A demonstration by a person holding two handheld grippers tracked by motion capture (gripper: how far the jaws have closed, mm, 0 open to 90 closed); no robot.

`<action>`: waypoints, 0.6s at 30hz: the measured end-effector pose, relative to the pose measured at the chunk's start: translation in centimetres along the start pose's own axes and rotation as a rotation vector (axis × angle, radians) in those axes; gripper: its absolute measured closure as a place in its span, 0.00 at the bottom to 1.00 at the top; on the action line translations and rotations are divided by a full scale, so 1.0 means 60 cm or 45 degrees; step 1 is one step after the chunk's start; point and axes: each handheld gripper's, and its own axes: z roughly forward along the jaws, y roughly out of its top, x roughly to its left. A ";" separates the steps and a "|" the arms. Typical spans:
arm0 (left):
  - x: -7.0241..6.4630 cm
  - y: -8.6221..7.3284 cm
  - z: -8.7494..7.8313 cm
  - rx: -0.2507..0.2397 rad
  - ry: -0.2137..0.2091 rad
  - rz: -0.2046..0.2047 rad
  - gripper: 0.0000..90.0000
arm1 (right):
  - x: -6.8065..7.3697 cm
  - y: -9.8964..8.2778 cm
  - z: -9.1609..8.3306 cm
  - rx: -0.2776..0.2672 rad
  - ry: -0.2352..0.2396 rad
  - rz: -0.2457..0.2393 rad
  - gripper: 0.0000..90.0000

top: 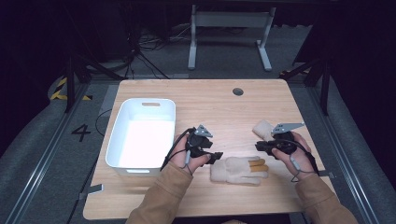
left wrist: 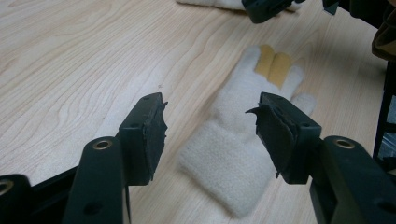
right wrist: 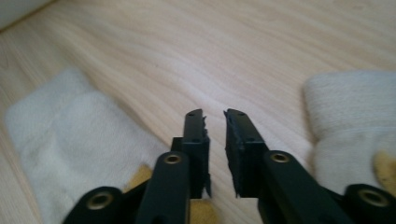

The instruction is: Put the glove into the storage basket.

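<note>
High view: a light wooden table (top: 196, 100) is seen from above, with a white plastic bin (top: 122, 140) placed on its left part, handle slot at the far wall. A cream fleece glove (top: 238, 171) with tan finger patches is laid flat near the front edge, between the two hands, cuff to the left and fingers to the right. A second cream glove (top: 262, 129) is seen farther back on the right, partly hidden behind the right gripper (top: 259, 146). The left gripper (top: 215, 157) is held just right of the bin, its tip just beside the near glove's cuff. The right gripper is pointed left, just above the near glove's fingertips. A round grommet (top: 237, 91) is set in the far part of the tabletop.

Left gripper view: the left gripper (left wrist: 208, 126) is seen with jaws spread wide and nothing held between them. The near glove (left wrist: 243, 121) is framed in the gap, cuff nearest, tan patches at the far end. The other gripper's black tip (left wrist: 266, 8) is seen at the top, over the far glove (left wrist: 210, 3).

Right gripper view: the right gripper (right wrist: 215, 122) is seen with jaws nearly closed, a narrow gap left, nothing gripped. Bare table (right wrist: 233, 51) is seen beyond the tips. One glove (right wrist: 74, 135) is seen at the left, the other (right wrist: 350, 126) at the right.
</note>
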 end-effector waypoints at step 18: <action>0.005 -0.005 -0.001 -0.025 0.049 0.034 0.40 | -0.060 -0.016 -0.033 -0.173 -0.185 0.127 0.51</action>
